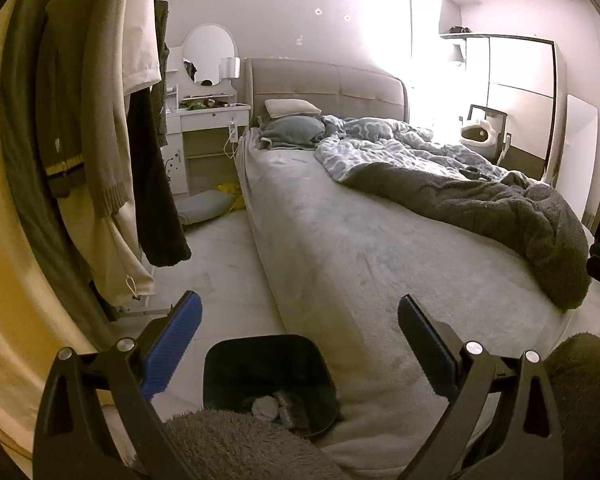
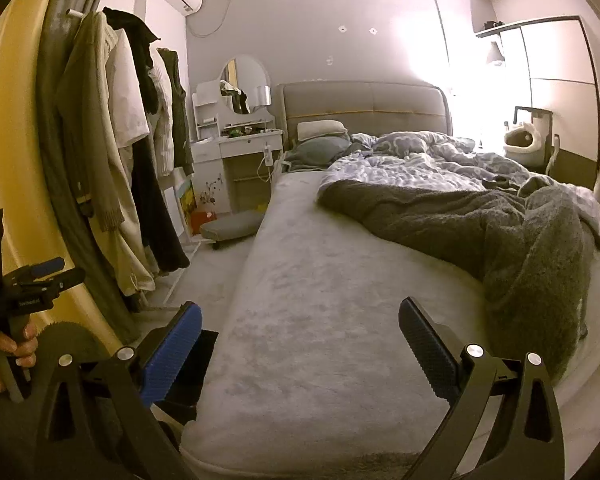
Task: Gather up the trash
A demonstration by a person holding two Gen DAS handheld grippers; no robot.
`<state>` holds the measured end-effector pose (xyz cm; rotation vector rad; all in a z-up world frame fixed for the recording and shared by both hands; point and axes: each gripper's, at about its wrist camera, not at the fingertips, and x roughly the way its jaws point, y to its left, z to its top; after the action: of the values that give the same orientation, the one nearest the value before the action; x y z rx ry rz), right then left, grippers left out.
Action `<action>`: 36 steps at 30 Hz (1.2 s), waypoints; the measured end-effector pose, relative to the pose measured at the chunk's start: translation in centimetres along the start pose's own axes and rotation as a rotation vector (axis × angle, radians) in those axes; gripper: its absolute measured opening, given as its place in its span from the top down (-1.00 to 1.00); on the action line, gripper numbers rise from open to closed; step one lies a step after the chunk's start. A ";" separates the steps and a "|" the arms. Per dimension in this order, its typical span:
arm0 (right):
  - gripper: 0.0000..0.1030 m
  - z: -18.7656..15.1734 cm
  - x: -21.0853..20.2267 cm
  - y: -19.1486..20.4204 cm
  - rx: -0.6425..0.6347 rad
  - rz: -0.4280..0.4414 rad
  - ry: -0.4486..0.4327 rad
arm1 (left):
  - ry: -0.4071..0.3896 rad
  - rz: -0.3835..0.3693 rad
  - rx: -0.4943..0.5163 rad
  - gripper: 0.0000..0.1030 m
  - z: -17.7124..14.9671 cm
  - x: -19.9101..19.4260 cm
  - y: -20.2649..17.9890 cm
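A black trash bin [image 1: 236, 364] stands on the floor by the bed's near corner, holding crumpled paper [image 1: 265, 407] and a dark wad. My left gripper [image 1: 300, 340] hovers open right above the bin, its blue pads empty. My right gripper [image 2: 300, 344] is open too, over the near end of the pale bed sheet [image 2: 320, 300], with nothing between its fingers. In the right wrist view the bin's rim [image 2: 204, 364] peeks out behind the left finger, and the left gripper [image 2: 40, 276] shows at the far left in a hand [image 2: 4, 348].
A rumpled grey blanket [image 2: 500, 232] and patterned duvet [image 1: 384, 148] cover the bed's right side. Coats hang on a rack [image 1: 100, 120] at left. A white dressing table [image 1: 208, 120] and a floor cushion [image 1: 204, 206] lie beyond a strip of floor [image 1: 216, 264].
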<state>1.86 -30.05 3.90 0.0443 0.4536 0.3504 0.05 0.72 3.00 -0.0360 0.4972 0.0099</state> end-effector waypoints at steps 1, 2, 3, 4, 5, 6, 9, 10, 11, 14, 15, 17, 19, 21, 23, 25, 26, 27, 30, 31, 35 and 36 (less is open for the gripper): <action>-0.94 -0.1 0.0 0.0 0.003 0.001 -0.001 | -0.001 0.000 0.001 -0.94 0.0 0.0 0.0; -0.94 -0.1 0.0 0.0 0.006 0.003 -0.002 | -0.001 0.000 0.002 -0.94 0.0 0.0 0.0; -0.94 -0.1 0.0 0.1 0.008 0.003 -0.002 | -0.001 0.000 0.002 -0.94 0.0 0.0 0.0; -0.94 -0.2 0.0 0.0 0.010 0.003 -0.002 | -0.001 0.001 0.003 -0.94 0.0 0.0 0.0; -0.94 -0.2 0.0 0.1 0.013 0.004 -0.003 | 0.000 0.001 0.002 -0.94 0.0 0.0 0.0; -0.94 -0.3 0.0 0.0 0.016 0.005 -0.004 | 0.000 0.001 0.002 -0.94 0.0 0.0 0.0; -0.94 -0.4 -0.1 -0.2 0.027 0.008 -0.007 | -0.002 -0.003 0.000 -0.94 0.0 -0.1 0.0; -0.94 -0.4 -0.1 -0.3 0.030 0.009 -0.008 | -0.002 -0.003 -0.001 -0.94 0.1 -0.1 0.0; -0.94 -0.4 -0.2 -0.4 0.034 0.010 -0.009 | -0.001 -0.003 -0.001 -0.94 0.1 -0.1 0.1; -0.94 -0.5 -0.2 -0.5 0.041 0.013 -0.011 | -0.002 -0.004 -0.001 -0.94 0.1 -0.1 0.1; -0.94 -0.4 -0.3 -0.5 0.041 0.013 -0.011 | -0.002 -0.004 0.000 -0.94 0.1 -0.1 0.1; -0.94 -0.4 -0.3 -0.5 0.038 0.013 -0.010 | -0.002 -0.003 0.001 -0.94 0.1 -0.1 0.1; -0.94 -0.4 -0.3 -0.5 0.039 0.012 -0.011 | -0.002 -0.003 0.001 -0.94 0.0 -0.1 0.1; -0.94 -0.5 -0.3 -0.4 0.039 0.011 -0.011 | -0.002 -0.003 -0.001 -0.94 0.0 -0.1 0.1; -0.94 -0.5 -0.3 -0.4 0.040 0.011 -0.010 | -0.001 -0.003 -0.002 -0.94 0.0 -0.1 0.1; -0.94 -0.5 -0.3 -0.3 0.040 0.011 -0.011 | -0.002 -0.004 -0.003 -0.94 0.1 -0.1 0.1; -0.94 -0.5 -0.3 -0.4 0.040 0.011 -0.011 | -0.001 -0.004 -0.002 -0.94 0.0 0.0 0.1; -0.94 -0.4 -0.3 -0.4 0.039 0.011 -0.011 | -0.002 -0.004 -0.001 -0.94 0.0 0.0 0.1; -0.94 -0.4 -0.3 -0.4 0.039 0.011 -0.010 | -0.001 -0.004 -0.004 -0.94 0.1 -0.1 0.1; -0.94 -0.4 -0.3 -0.3 0.038 0.011 -0.011 | -0.002 -0.004 -0.003 -0.94 0.1 -0.1 0.2; -0.94 -0.4 -0.3 -0.3 0.039 0.011 -0.010 | -0.002 -0.005 -0.003 -0.94 0.1 -0.1 0.2; -0.94 -0.4 -0.3 -0.3 0.039 0.011 -0.010 | -0.002 -0.005 -0.003 -0.94 0.0 -0.1 0.2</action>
<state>1.49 -30.49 3.61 0.0866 0.4500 0.3520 -0.02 0.90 3.09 -0.0397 0.4951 0.0061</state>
